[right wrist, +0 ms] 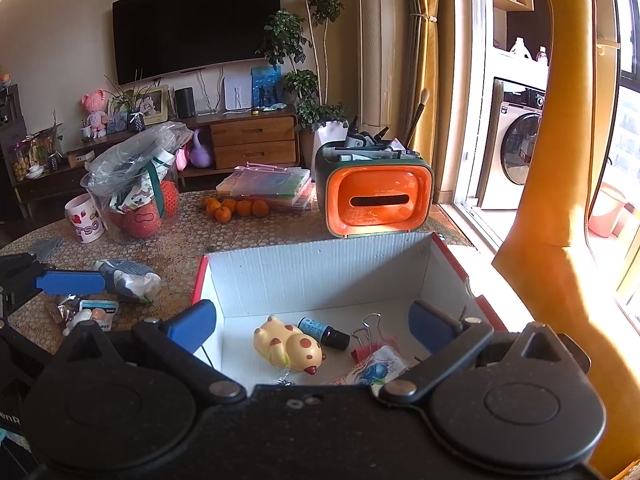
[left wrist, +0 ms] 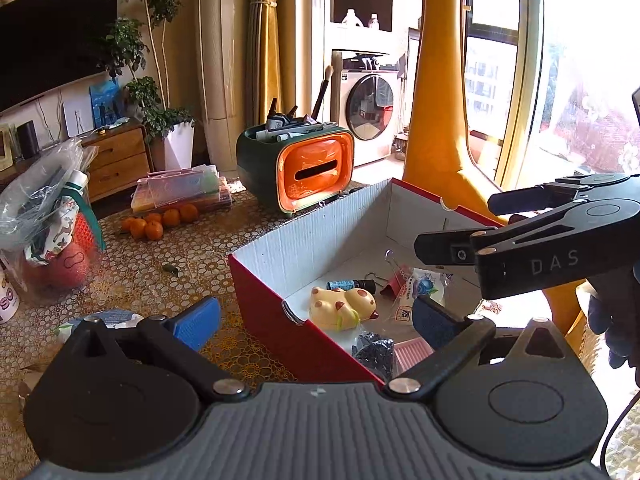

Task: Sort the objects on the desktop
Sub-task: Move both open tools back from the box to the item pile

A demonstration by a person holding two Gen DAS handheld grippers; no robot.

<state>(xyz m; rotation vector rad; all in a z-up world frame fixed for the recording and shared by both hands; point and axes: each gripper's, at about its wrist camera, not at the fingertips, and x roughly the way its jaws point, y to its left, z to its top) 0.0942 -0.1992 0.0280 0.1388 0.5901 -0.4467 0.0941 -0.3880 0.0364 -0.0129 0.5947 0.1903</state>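
A red cardboard box (left wrist: 276, 312) (right wrist: 320, 264) with a white inside stands on the patterned table. In it lie a yellow spotted toy (left wrist: 342, 306) (right wrist: 290, 346), a small blue dropper bottle (left wrist: 350, 285) (right wrist: 324, 332), binder clips (right wrist: 370, 332), a snack packet (left wrist: 420, 288) (right wrist: 376, 370) and a dark bundle (left wrist: 374, 350). My left gripper (left wrist: 316, 320) is open and empty, straddling the box's near left wall. My right gripper (right wrist: 312, 326) is open and empty above the box's near edge; it also shows in the left wrist view (left wrist: 456, 248). Small packets (right wrist: 98, 310) lie left of the box.
A green and orange organiser (left wrist: 298, 168) (right wrist: 376, 192) with pens stands behind the box. Tangerines (left wrist: 160, 220) (right wrist: 236, 208), flat plastic cases (right wrist: 272, 184), a plastic-wrapped basket (right wrist: 132, 188) and a mug (right wrist: 86, 220) sit farther left. A yellow chair (right wrist: 560, 200) is right.
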